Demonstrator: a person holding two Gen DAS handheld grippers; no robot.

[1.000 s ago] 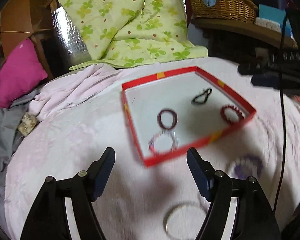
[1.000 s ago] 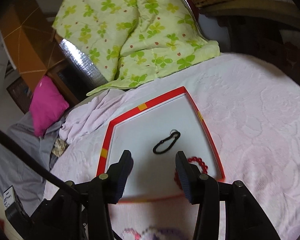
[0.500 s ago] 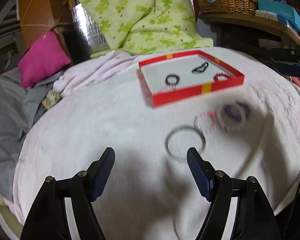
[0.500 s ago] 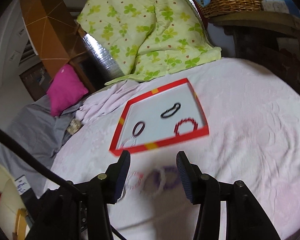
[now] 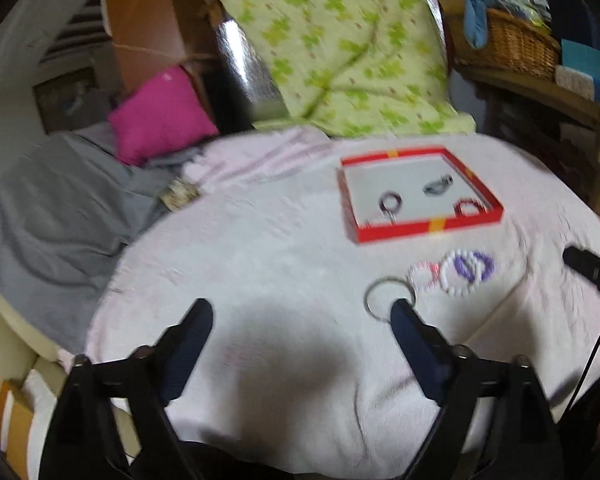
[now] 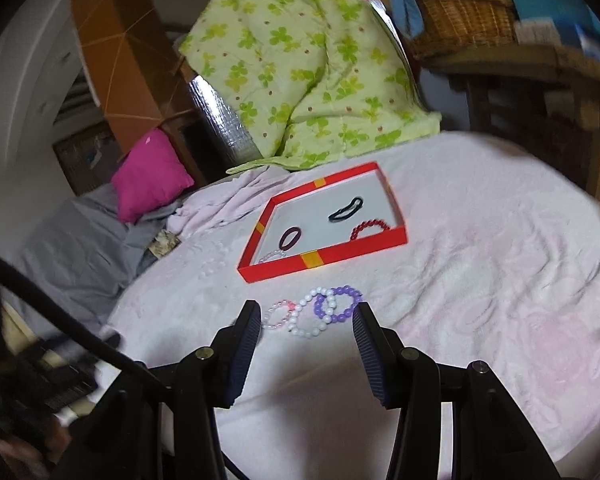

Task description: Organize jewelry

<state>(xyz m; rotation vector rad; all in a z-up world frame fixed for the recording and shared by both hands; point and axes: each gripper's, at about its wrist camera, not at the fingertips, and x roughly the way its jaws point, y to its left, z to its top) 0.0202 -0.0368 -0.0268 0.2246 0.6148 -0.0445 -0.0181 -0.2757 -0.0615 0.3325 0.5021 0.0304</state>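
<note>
- The right tool is hanging open and empty, and the beaded bracelets are lying on the bed just ahead, between its fingertips.
- The left tool is also open; a metal ring is touching its right fingertip.
- Farther, the red box is holding four pieces.

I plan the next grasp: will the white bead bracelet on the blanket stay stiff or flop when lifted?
The white bead bracelet is probably floppy: its loop lies uneven. It overlaps the purple bracelet, so that one may drag along. Its round beads may slip between the right tongs.
</note>
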